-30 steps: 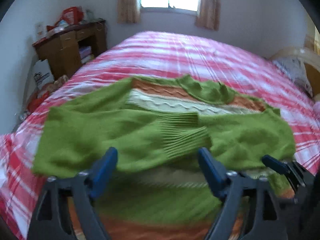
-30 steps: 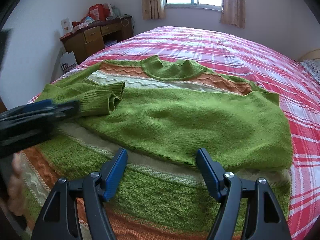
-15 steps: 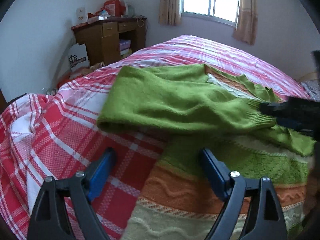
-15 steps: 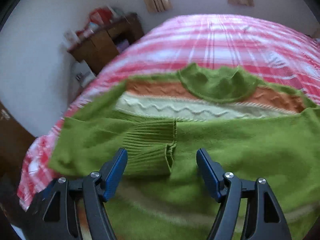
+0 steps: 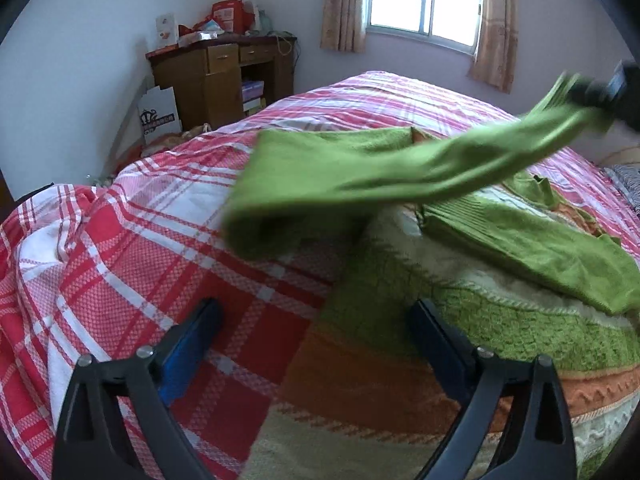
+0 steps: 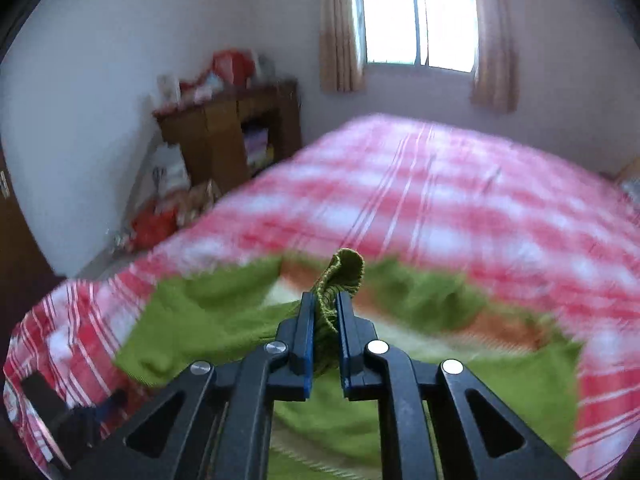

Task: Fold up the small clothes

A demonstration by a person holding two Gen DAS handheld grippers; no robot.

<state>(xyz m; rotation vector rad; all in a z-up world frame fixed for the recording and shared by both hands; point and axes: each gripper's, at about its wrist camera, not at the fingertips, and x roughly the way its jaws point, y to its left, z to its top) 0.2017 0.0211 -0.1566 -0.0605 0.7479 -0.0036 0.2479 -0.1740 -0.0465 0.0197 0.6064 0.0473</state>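
Observation:
A green knit sweater (image 5: 500,312) with orange and cream stripes lies on the red plaid bed (image 5: 120,248). My right gripper (image 6: 325,308) is shut on the ribbed cuff (image 6: 344,272) of the sweater's left sleeve (image 5: 400,172) and holds it raised above the sweater's body; it shows at the upper right of the left wrist view (image 5: 608,92). My left gripper (image 5: 316,320) is open and empty, low over the sweater's hem at its left edge. The other sleeve (image 5: 540,240) lies folded across the sweater's body.
A wooden desk (image 5: 224,76) with clutter on top stands against the far left wall, with a white box (image 5: 160,116) and bags on the floor beside it. A curtained window (image 5: 424,0) is in the far wall. A pillow (image 5: 628,180) lies at the right edge.
My right gripper has shut on the left sleeve's cuff and lifted it up off the sweater. My left gripper has drawn back to the hem's left side, still open.

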